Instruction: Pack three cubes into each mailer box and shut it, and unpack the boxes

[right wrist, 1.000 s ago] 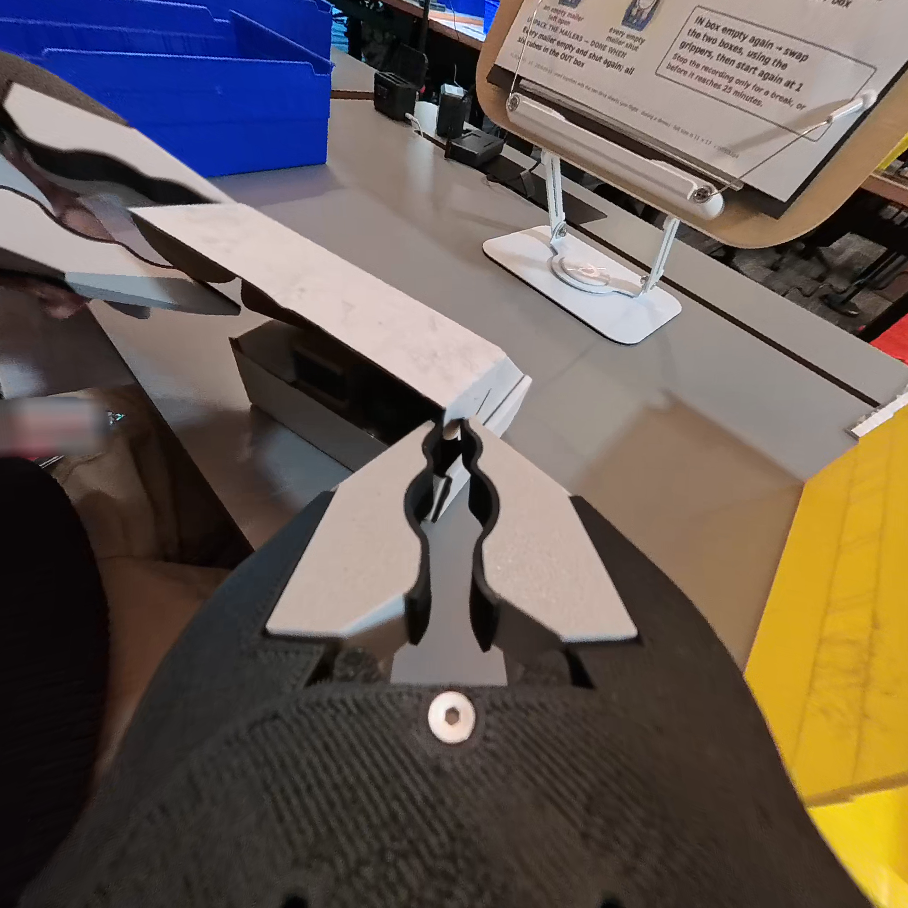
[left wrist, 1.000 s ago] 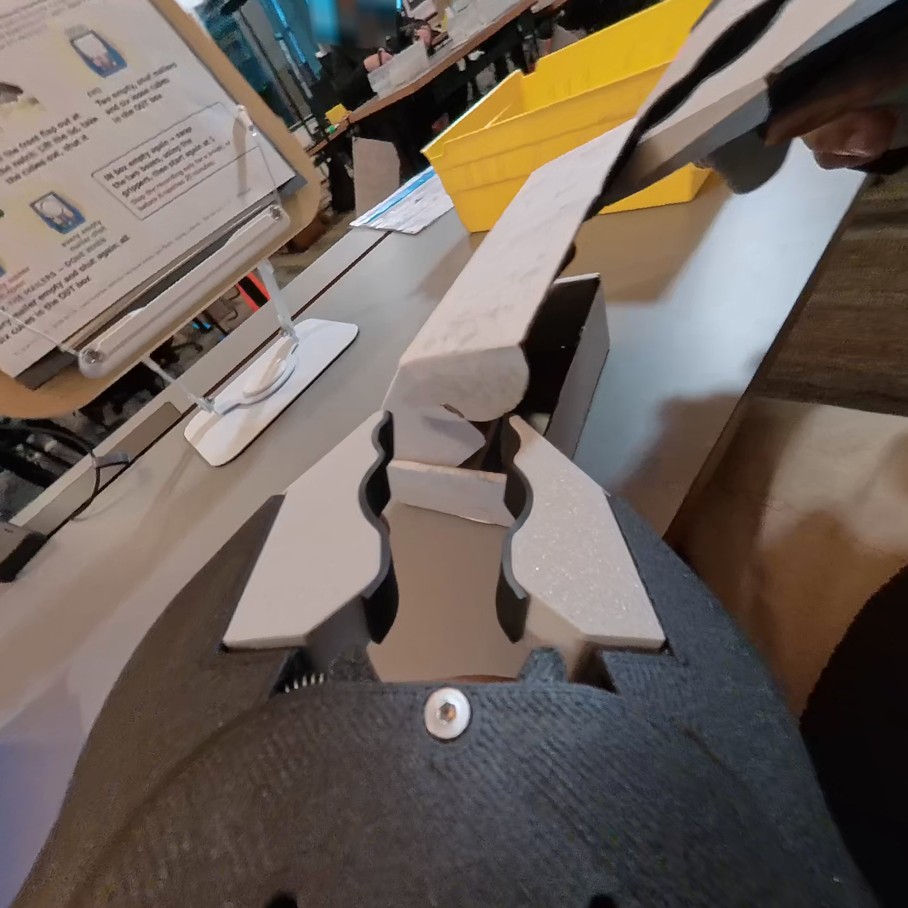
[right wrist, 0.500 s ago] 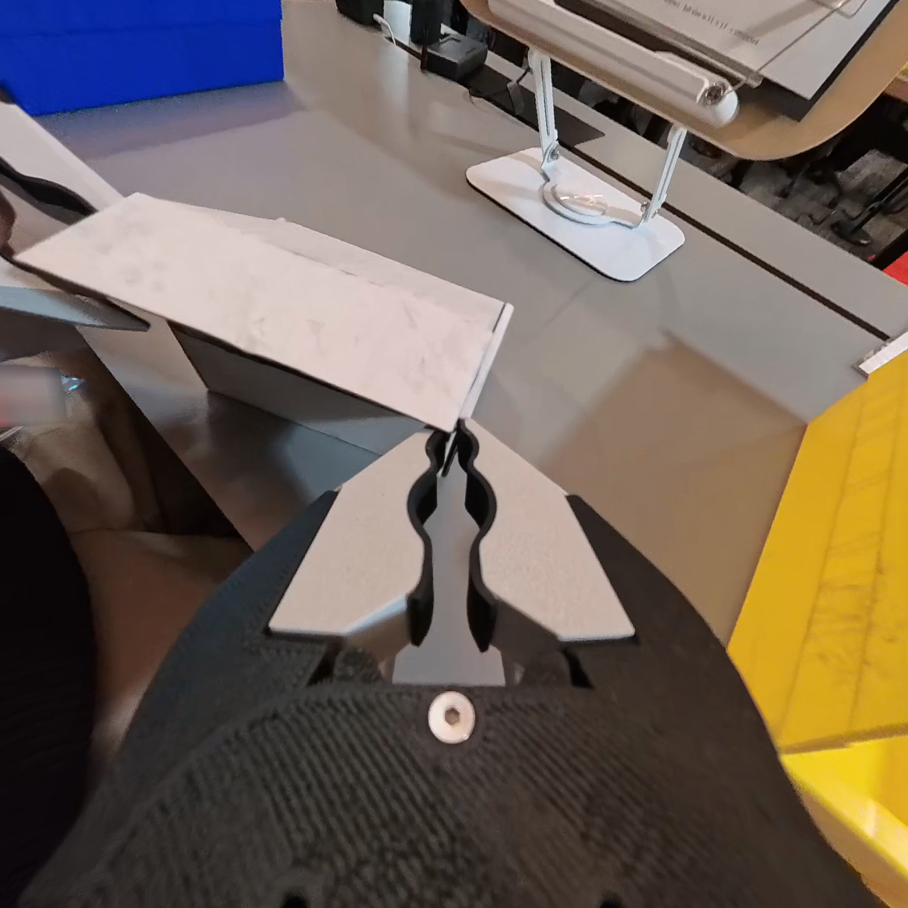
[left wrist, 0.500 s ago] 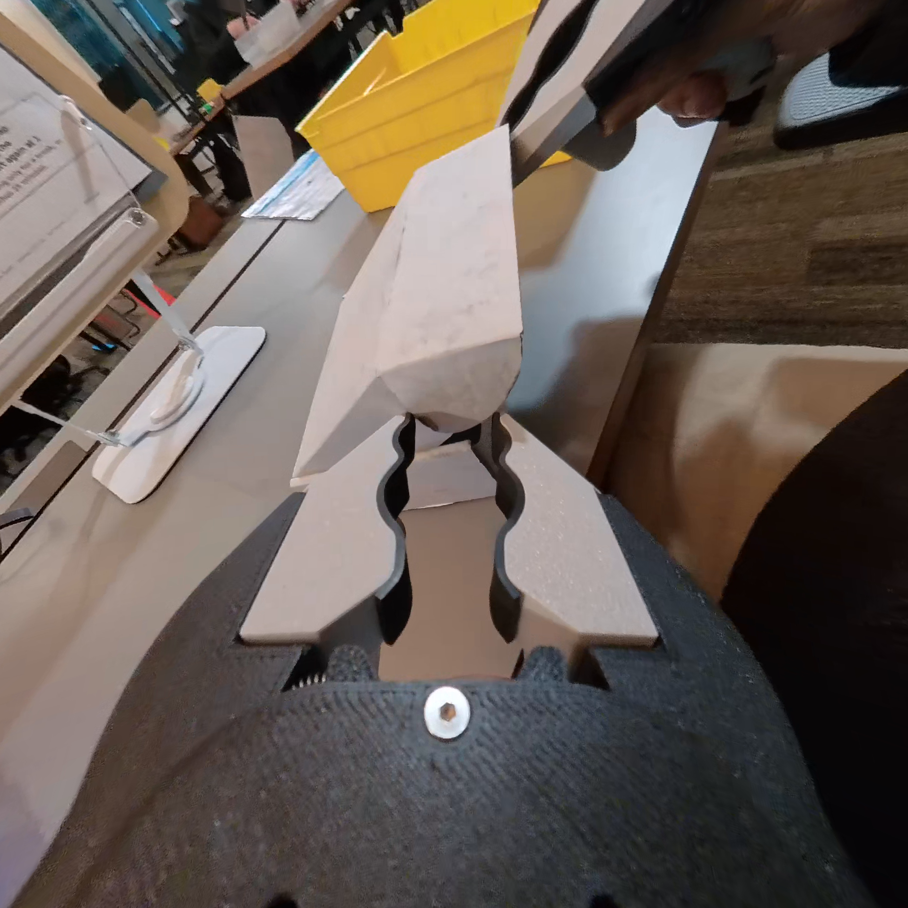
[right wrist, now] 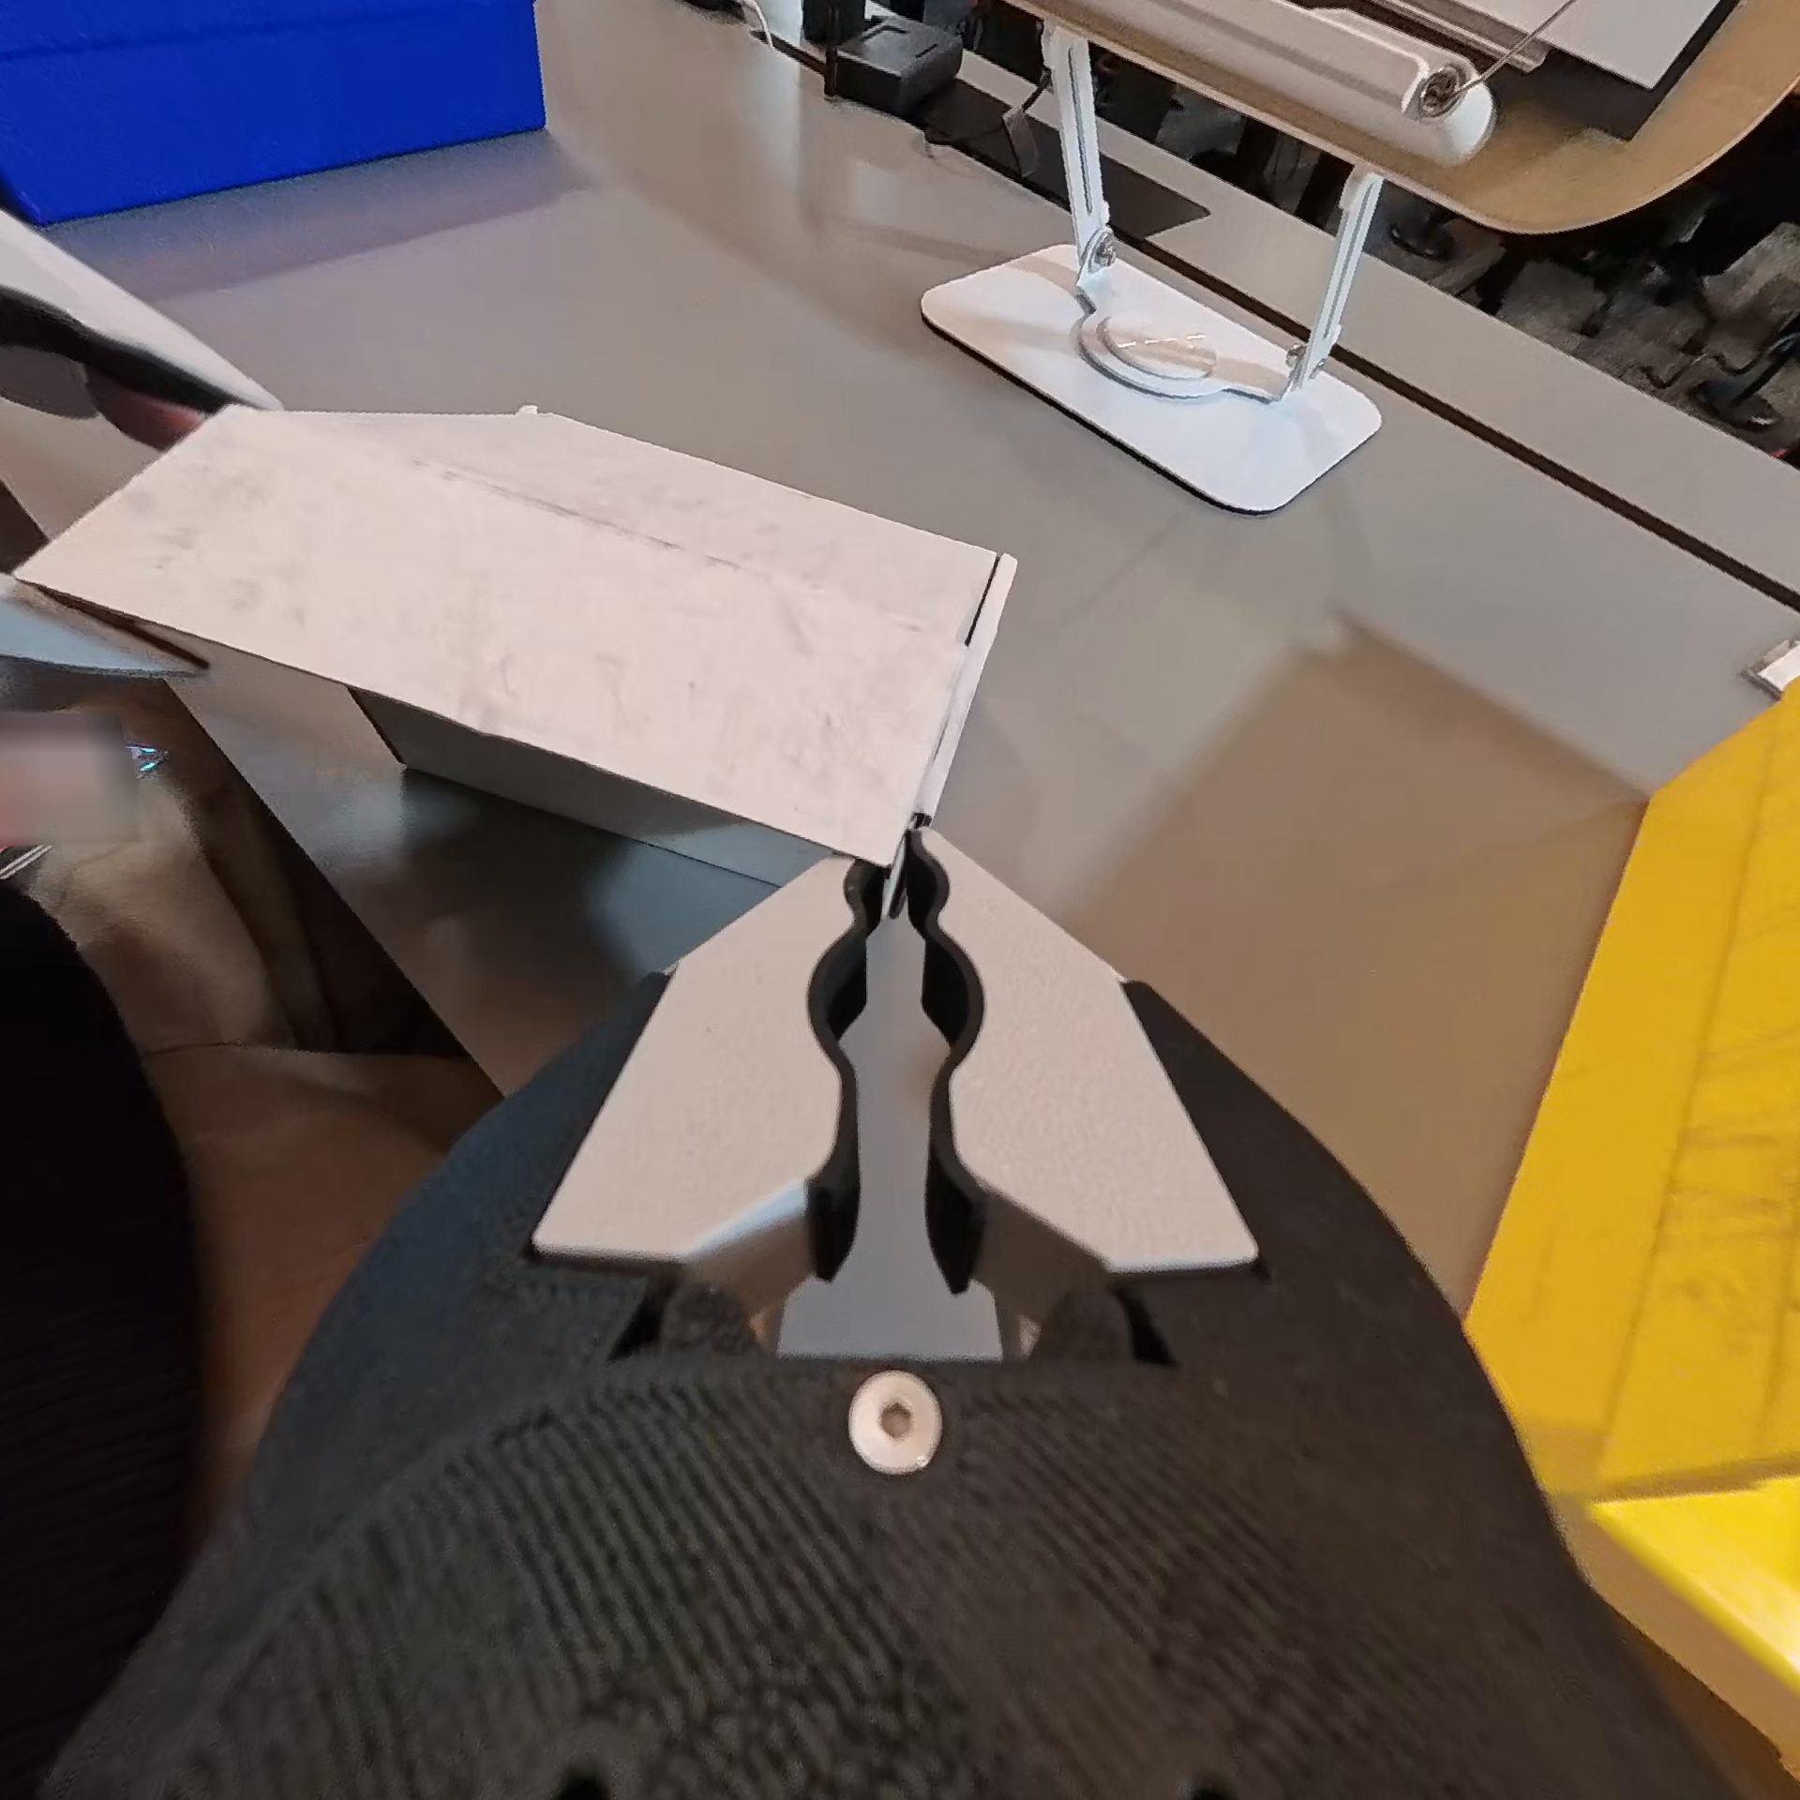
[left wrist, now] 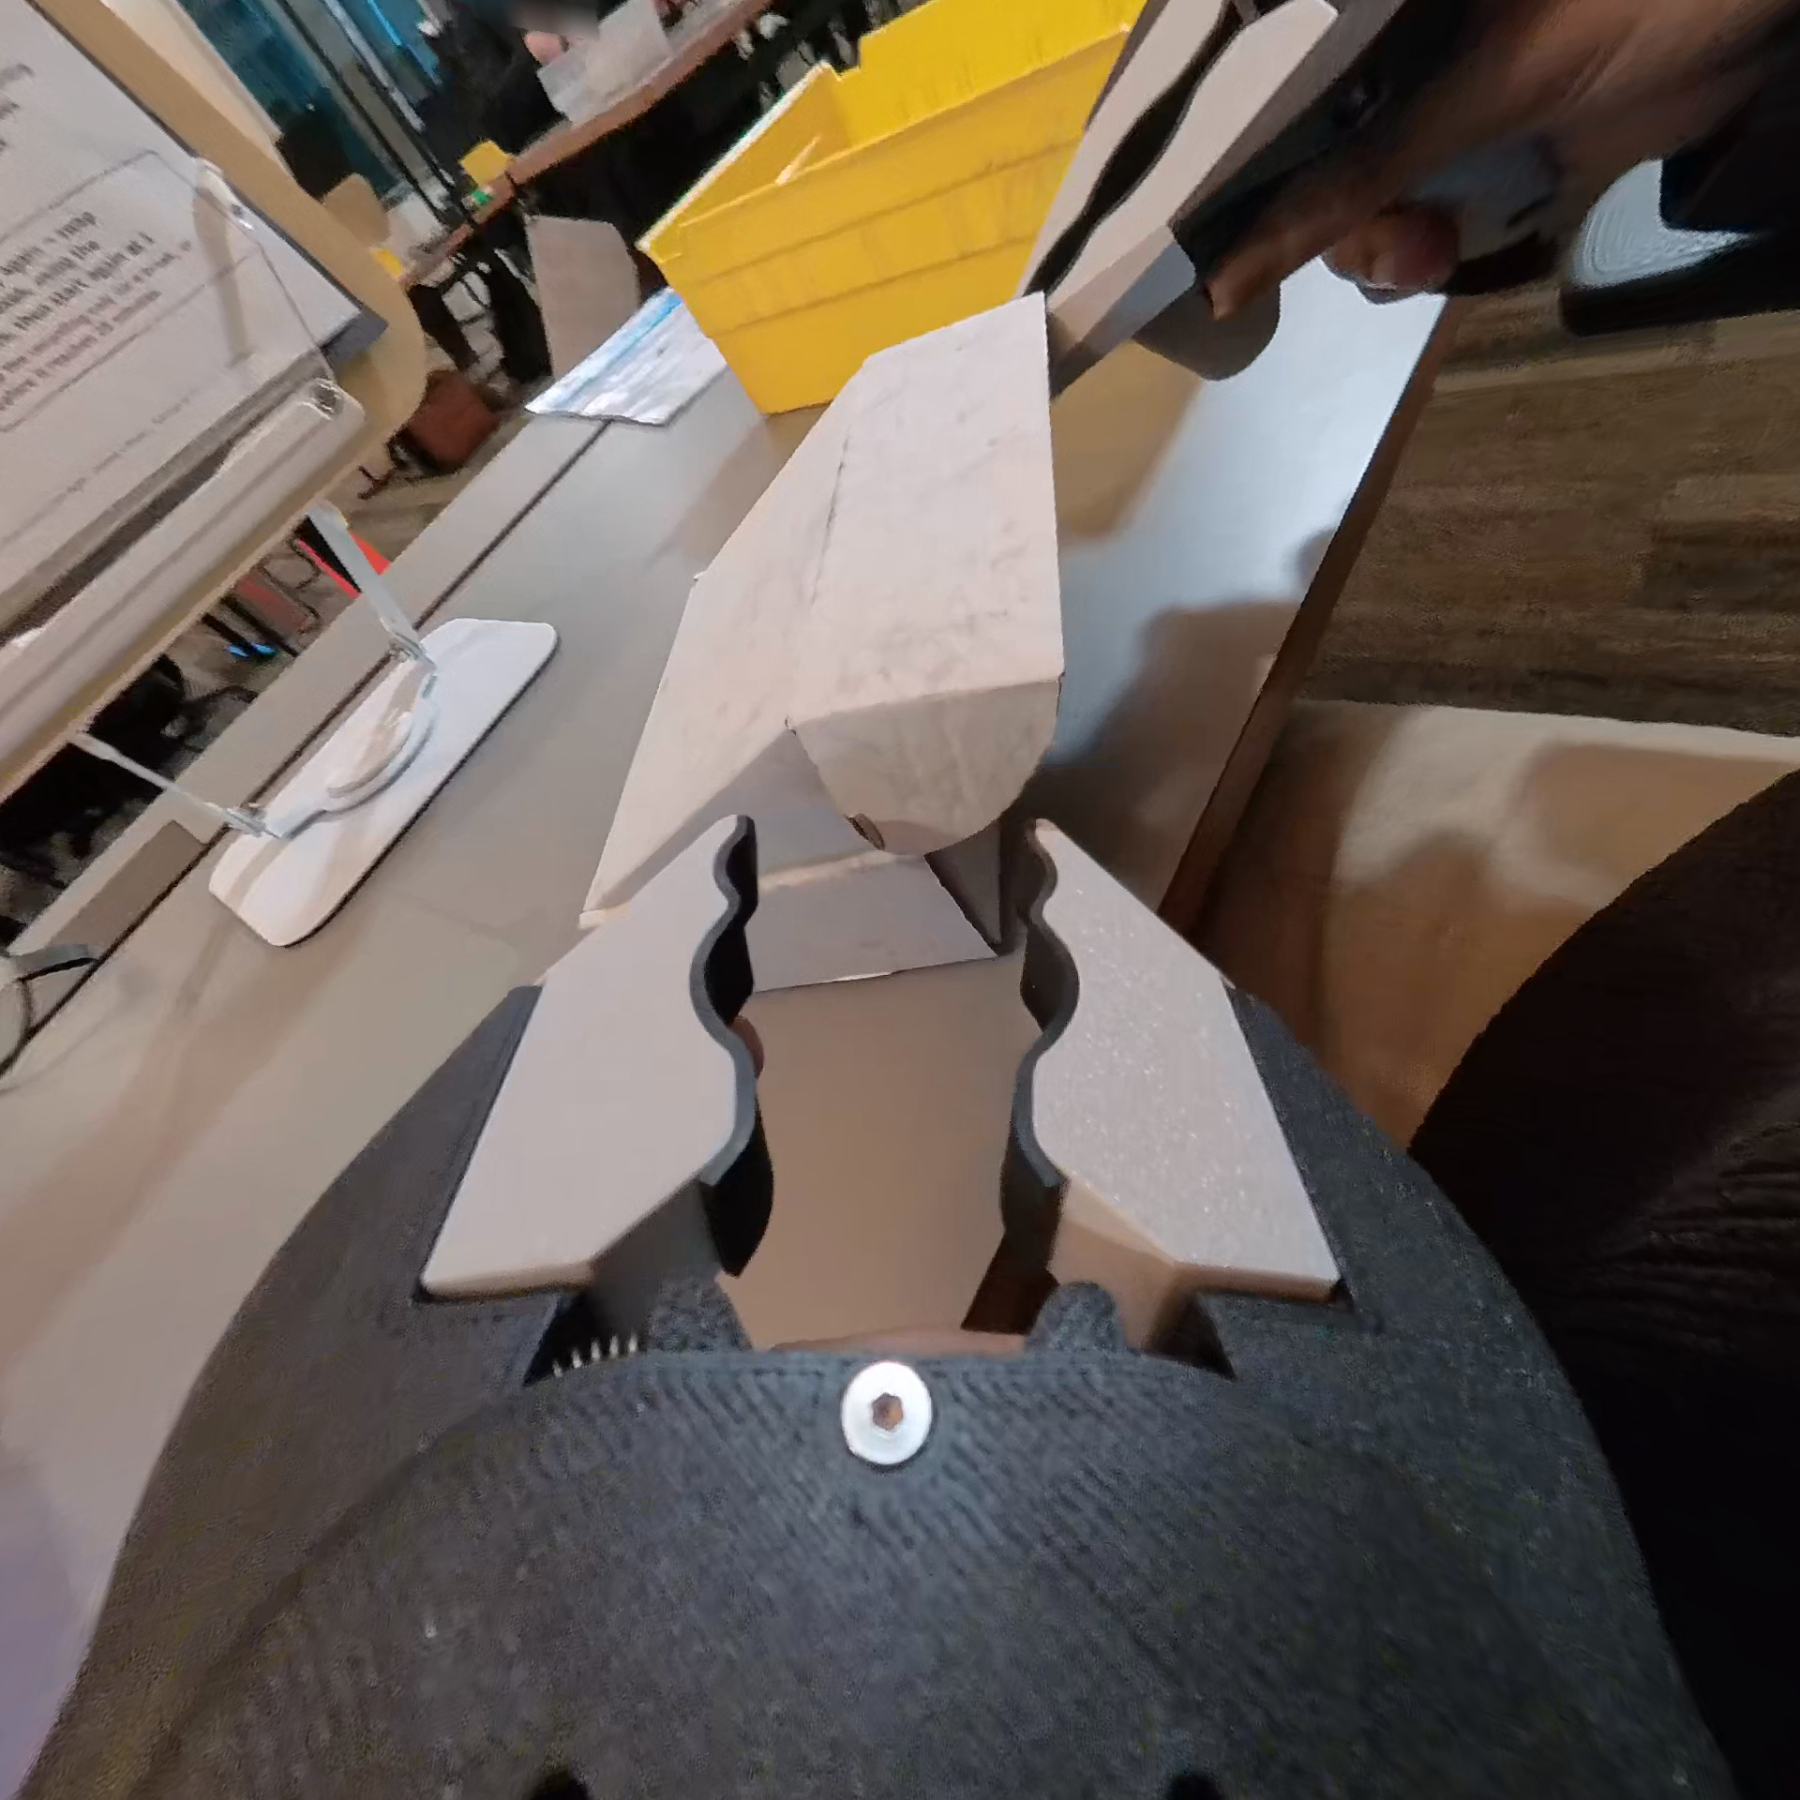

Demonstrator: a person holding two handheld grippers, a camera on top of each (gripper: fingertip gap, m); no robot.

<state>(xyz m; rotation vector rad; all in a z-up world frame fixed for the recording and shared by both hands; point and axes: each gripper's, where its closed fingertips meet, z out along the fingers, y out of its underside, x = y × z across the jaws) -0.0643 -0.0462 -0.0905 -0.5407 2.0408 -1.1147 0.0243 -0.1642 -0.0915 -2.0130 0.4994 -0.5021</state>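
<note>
The left hand-held gripper [left wrist: 886, 877] fills the lower centre of its view, its fingers spread well apart. The right hand-held gripper [right wrist: 901, 867] sits lower centre too, fingertips pinched nearly together on a thin card edge.

Even indoor light, soft shadows on the table [left wrist: 1120, 545], wide-angle bending at edges, slight motion blur

Box [right wrist: 545, 623] interior was hidden under its lid, so contents couldn't be told. Left gripper [right wrist: 58, 623] was cut off at the frame edge in right wrist view. Yellow bin [right wrist: 1675, 1120] was cropped on the right. Paper stand [left wrist: 117, 370] was cropped, print too blurred.
</note>
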